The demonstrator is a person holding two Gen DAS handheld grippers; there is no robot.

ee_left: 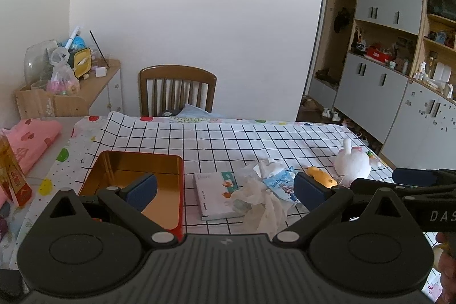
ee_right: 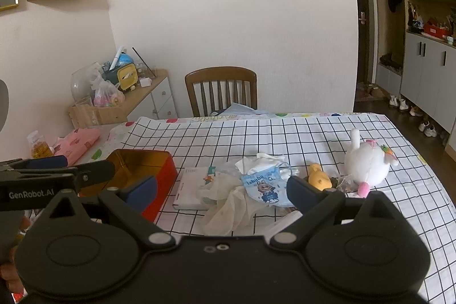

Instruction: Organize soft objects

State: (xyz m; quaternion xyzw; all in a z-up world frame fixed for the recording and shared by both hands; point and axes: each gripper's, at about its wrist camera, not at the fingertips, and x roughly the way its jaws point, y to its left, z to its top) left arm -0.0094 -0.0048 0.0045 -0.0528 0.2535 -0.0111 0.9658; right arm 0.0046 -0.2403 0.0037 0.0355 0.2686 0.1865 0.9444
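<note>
Tissue [ee_right: 228, 207] and the printed pouch [ee_right: 263, 185] near the desk's [ee_right: 313, 133] front edge look limp and light, best pinched mid-bunch, while both left gripper [ee_left: 225, 190] and right gripper [ee_right: 222, 190] hover with fingers spread, empty.

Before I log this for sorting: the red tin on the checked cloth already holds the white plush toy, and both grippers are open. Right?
Not quite. In both wrist views the red tin is empty; the white plush toy lies on the checked cloth. The left gripper and right gripper are open.
</note>
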